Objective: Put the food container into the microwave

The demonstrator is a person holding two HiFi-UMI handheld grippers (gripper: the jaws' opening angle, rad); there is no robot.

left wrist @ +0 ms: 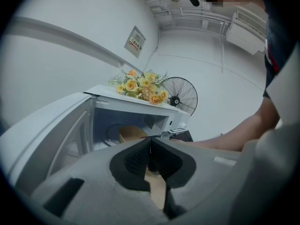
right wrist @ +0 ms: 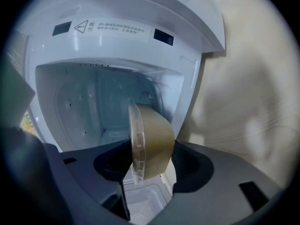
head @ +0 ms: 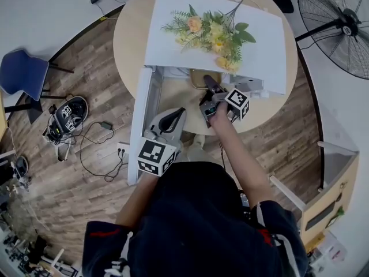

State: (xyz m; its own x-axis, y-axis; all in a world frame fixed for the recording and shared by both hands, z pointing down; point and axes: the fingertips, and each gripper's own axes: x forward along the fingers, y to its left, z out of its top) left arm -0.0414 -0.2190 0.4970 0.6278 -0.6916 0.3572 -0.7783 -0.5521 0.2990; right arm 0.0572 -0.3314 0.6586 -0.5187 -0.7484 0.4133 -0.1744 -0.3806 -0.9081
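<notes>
The food container (right wrist: 151,139) is a brown tub with a clear lid, and my right gripper (right wrist: 147,162) is shut on it. It hangs on its side at the mouth of the open white microwave (right wrist: 93,102). In the head view, the right gripper (head: 210,90) reaches into the opening of the microwave (head: 173,51) with the container (head: 199,78) at its tip. My left gripper (head: 177,114) is shut and holds nothing, just right of the swung-out microwave door (head: 141,120). The left gripper view shows the shut left gripper (left wrist: 150,146), the door (left wrist: 56,130) and the container (left wrist: 131,134) in the cavity.
The microwave stands on a round wooden table (head: 130,33) with yellow artificial flowers (head: 210,33) on its top. A floor fan (head: 340,22) stands at the right. A blue chair (head: 23,74), cables and a device (head: 66,117) are on the floor to the left.
</notes>
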